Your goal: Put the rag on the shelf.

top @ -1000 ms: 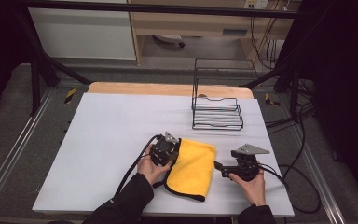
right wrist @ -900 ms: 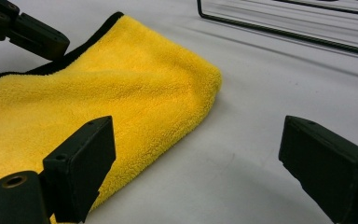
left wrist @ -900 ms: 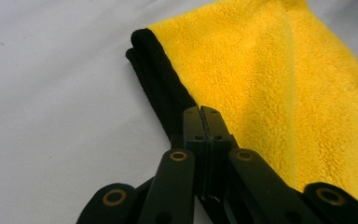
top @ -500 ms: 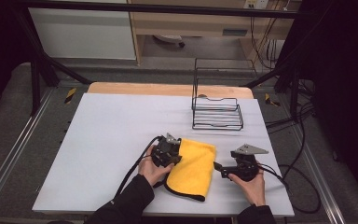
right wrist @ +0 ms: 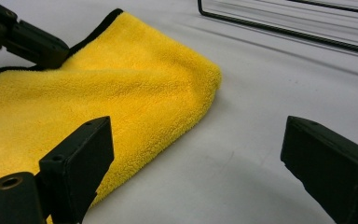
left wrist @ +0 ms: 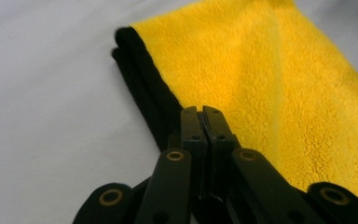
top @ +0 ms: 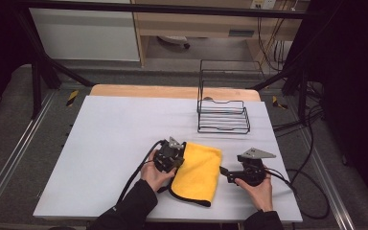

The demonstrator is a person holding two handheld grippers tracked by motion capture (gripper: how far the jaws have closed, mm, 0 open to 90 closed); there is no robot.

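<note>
A folded yellow cloth (top: 197, 172) lies on a white table (top: 105, 143), near its front edge, between a person's two hand-held grippers. The left gripper (left wrist: 201, 114) sits at the cloth's black-trimmed left edge with its jaws pressed together; whether any fabric is pinched between them cannot be told. The right gripper (right wrist: 193, 154) rests just beside the cloth's right edge, jaws spread wide apart, holding nothing. A black wire rack (top: 223, 115) stands well apart at the table's far side. The work looks to be at the grasping step of handling the cloth. Next, the right gripper would likely need to close over the near edge.
</note>
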